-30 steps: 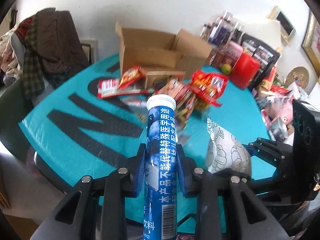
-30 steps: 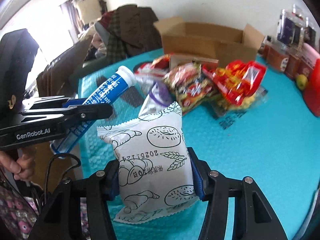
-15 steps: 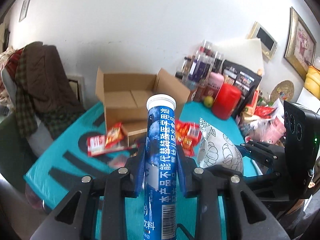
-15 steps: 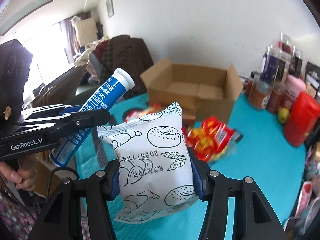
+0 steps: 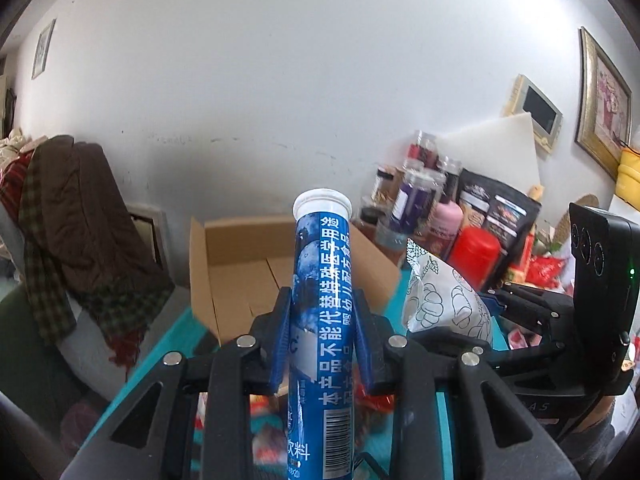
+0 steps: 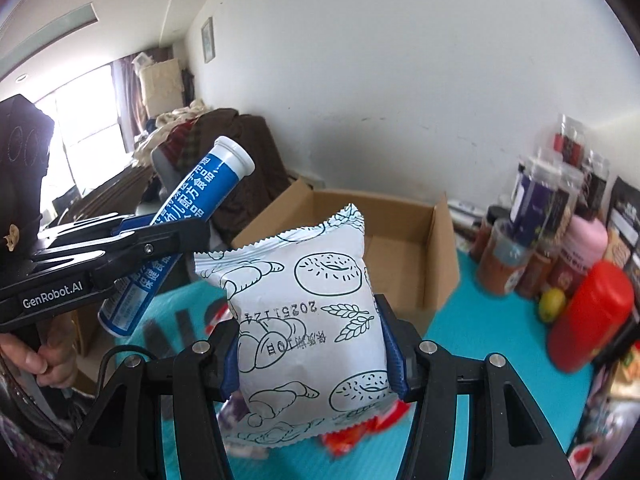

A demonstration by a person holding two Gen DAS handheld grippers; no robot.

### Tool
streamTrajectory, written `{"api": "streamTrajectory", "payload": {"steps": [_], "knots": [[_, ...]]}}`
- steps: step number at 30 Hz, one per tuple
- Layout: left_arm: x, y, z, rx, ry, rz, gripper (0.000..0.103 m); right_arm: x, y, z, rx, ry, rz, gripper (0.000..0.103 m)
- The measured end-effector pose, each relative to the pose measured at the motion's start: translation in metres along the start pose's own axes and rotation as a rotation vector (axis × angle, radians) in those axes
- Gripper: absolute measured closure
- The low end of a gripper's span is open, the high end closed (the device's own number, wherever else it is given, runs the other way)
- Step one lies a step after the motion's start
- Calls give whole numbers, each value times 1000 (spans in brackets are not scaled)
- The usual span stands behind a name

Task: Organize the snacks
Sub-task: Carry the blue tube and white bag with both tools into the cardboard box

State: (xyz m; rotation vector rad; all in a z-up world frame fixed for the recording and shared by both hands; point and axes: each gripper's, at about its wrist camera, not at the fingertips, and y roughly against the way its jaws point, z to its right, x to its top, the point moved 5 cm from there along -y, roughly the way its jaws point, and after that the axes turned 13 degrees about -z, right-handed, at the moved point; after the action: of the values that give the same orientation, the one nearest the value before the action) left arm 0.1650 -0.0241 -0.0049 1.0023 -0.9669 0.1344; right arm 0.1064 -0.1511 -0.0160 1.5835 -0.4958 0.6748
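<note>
My left gripper [image 5: 322,316] is shut on a blue tube with a white cap [image 5: 322,280], held upright in the air. The same blue tube [image 6: 188,216] shows tilted at the left of the right wrist view, clamped in the left gripper [image 6: 168,236]. My right gripper [image 6: 310,344] is shut on a white bread packet printed with pastries [image 6: 304,312]; that white packet [image 5: 440,300] also appears right of the tube. An open cardboard box [image 5: 240,272] [image 6: 392,240] stands ahead on the teal table [image 6: 480,332], below and beyond both held items.
Jars and bottles [image 6: 552,216], a red canister [image 6: 588,312] and a yellow fruit [image 6: 552,304] crowd the table's right side. Red snack packets [image 5: 372,400] lie under the grippers. A chair draped with clothes [image 5: 72,232] stands left. A hand [image 6: 44,352] holds the left gripper's handle.
Both grippers have risen with their items and tilted up; the table and loose snacks dropped low in view, and the box now sits closer ahead. Grips unchanged.
</note>
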Motion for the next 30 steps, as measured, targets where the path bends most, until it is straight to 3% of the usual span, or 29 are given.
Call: {"api": "streamTrajectory", "payload": {"steps": [11,17,21,30], "knots": [[67,-46,-25,-1,15,42,75,71,-48,38,-26,4,20,47],[95,-75,-35,50,19,53,75,100,-75,57,-32,0,13,47],[105,-101,-45,78,26,16,75,114,-96,66,-42,13,-23,47],[103,-161,-65,115,44,-144,75,119,-149,83,-25,11,-171,47]]}}
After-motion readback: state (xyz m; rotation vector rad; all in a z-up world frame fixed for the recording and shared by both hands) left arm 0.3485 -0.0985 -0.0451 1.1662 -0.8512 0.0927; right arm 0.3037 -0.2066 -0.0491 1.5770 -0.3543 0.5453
